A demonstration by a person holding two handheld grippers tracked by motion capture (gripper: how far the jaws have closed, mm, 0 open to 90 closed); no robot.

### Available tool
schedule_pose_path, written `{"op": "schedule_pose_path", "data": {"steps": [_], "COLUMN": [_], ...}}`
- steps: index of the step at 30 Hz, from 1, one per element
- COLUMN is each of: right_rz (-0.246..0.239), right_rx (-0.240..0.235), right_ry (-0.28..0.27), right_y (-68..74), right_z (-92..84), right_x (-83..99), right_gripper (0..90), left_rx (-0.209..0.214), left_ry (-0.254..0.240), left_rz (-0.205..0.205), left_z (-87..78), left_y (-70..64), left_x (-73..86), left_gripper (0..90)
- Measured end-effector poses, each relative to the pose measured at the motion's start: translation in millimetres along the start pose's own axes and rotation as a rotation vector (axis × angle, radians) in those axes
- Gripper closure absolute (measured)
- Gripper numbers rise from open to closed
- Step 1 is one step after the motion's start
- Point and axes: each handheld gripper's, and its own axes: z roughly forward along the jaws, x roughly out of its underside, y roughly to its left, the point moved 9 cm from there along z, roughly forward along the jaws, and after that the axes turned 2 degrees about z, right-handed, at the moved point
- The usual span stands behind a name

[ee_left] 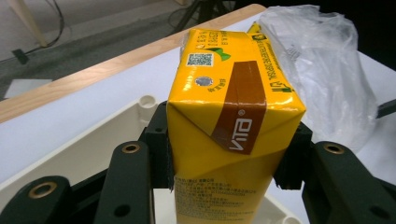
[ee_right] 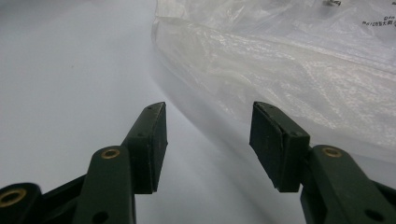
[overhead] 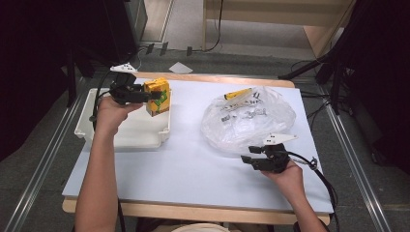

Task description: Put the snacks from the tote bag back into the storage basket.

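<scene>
Juice carton (ee_left: 233, 135) clamped upright in left gripper (overhead: 153, 94), over white tray (overhead: 121, 130). Right gripper (ee_right: 208, 140) wide, holding nothing, plastic bag (ee_right: 299, 70) just ahead on counter (overhead: 183, 164).

The white rectangular table top (overhead: 183, 169) lies bare in a broad band across its near half, between the two forearms, so a hand could pass there freely. At the far left, the white shallow plastic tray (overhead: 140, 135) takes the corner; its raised rim is a low barrier. Over its far right corner the left gripper (overhead: 153, 95) holds the upright yellow drink carton (overhead: 158, 96), which blocks that corner. On the right, the crumpled clear plastic bag (overhead: 249, 118) covers much of the far half. Between tray and bag a bare lane runs to the far edge. The right gripper (overhead: 247, 159), jaws apart with nothing between them, lies just beside the bag's near edge.
</scene>
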Motion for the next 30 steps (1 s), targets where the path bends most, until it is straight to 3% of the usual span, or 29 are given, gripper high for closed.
{"op": "schedule_pose_path", "data": {"steps": [7,11,14,18,27,30], "right_rz": [0.003,0.004,-0.001,0.000,-0.002,-0.002], "right_rx": [0.001,0.002,0.001,0.000,0.000,0.000], "right_ry": [0.004,0.003,0.003,0.003,0.009,0.013], "right_y": [0.2,0.2,-0.2,-0.2,0.1,0.9], "right_z": [0.5,0.8,1.4,1.8,2.3,2.5], "right_x": [0.5,0.4,0.6,0.7,1.7,2.6], "right_gripper": [47.7,47.6,47.6,47.6,47.5,47.6], "left_rx": [-0.032,-0.055,-0.069,-0.060,-0.102,-0.089], "left_ry": [-0.006,-0.004,-0.002,-0.003,0.029,0.017], "left_rz": [-0.020,-0.043,-0.036,-0.057,-0.070,-0.093], "left_z": [-2.5,3.7,8.9,14.7,31.3,35.6], "left_y": [12.4,19.9,23.1,26.7,39.7,41.3], "left_x": [4.9,10.5,13.4,17.6,31.8,33.3], "left_gripper": [52.1,52.2,52.1,52.2,52.2,52.1]}}
